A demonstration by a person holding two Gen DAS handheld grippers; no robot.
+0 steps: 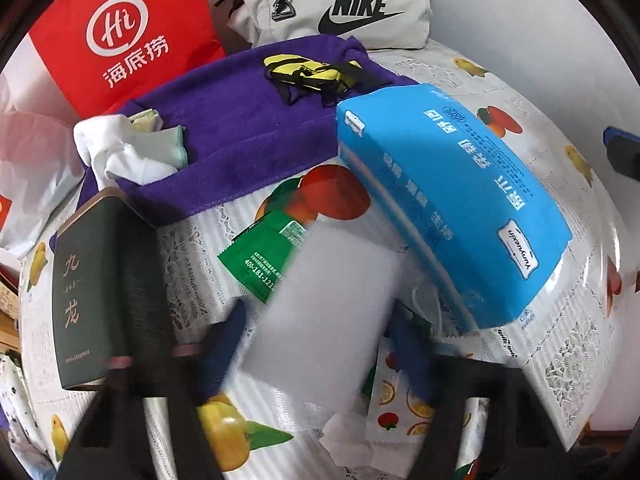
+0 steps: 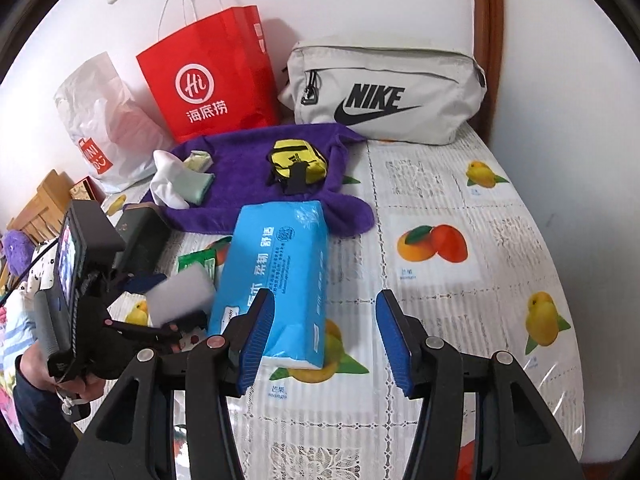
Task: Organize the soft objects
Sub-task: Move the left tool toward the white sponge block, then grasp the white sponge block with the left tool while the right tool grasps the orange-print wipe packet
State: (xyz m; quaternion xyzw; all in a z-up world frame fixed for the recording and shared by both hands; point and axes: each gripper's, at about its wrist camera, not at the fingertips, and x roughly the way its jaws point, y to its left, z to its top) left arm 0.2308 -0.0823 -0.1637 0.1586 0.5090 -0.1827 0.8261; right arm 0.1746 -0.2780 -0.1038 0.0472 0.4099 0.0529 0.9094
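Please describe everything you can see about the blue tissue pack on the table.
The blue tissue pack is a long soft brick in glossy bright blue plastic film with white print and a white underside. It looks sealed and full. It lies on the fruit-print tablecloth; its far end appears to overlap the purple towel. The right gripper is open around its near end, not pressing it.

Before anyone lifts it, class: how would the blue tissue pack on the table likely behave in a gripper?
The blue tissue pack looks soft: its film wrapper is wrinkled and puffy, so it would probably squash rather than stay stiff. The glossy film may be slippery. It seems light for its bulk, and it lies propped on the items beneath, so a push might slide or tip it.
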